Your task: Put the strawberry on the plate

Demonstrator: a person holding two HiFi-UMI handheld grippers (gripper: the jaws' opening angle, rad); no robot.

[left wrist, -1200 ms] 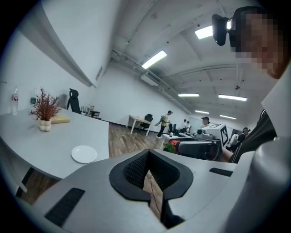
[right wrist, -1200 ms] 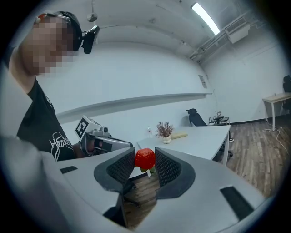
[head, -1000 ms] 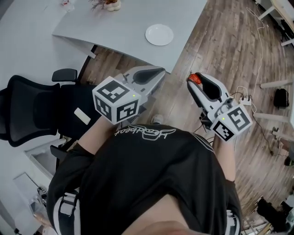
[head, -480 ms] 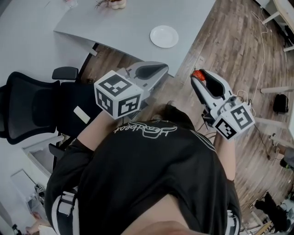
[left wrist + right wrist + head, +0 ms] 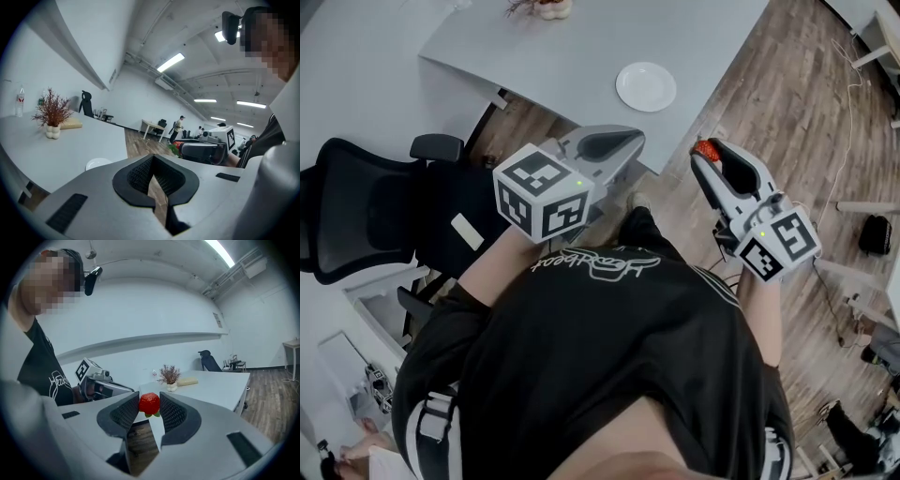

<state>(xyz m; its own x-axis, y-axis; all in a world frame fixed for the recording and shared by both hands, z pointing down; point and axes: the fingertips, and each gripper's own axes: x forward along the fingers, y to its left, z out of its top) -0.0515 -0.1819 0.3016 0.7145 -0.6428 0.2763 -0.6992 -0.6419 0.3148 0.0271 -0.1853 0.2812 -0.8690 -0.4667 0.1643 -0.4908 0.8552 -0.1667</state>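
Observation:
A red strawberry sits pinched between the tips of my right gripper, held over the wood floor short of the table's corner. The white plate lies empty near the corner of the grey table, up and left of the strawberry in the head view. My left gripper hovers at the table's edge below the plate, its tips together with nothing between them.
A black office chair stands to the left by the table. A dried plant in a white vase sits farther back on the table. Cables and a power strip lie on the floor at right.
The table and plate have drawn nearer in the head view as the person and both grippers moved toward them. The strawberry stays in the right gripper.

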